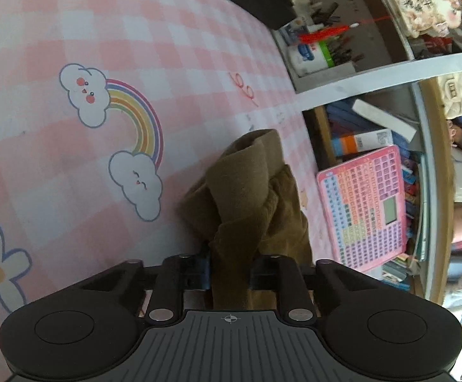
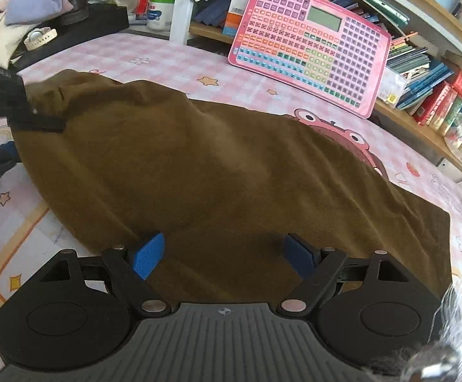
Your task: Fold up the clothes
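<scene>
Left wrist view: left tool [image 1: 231, 267] pinching a bunched corner of the brown fleece garment [image 2: 218, 172] spread on the pink checked bench [image 1: 72, 31], right tool [image 2: 223, 256] spread above it; risk of slipping, if pulled unevenly.

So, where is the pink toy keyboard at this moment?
In the right wrist view the pink toy keyboard leans against the bookshelf at the upper right, at the far edge of the pink checked mat, beyond the brown garment.
</scene>
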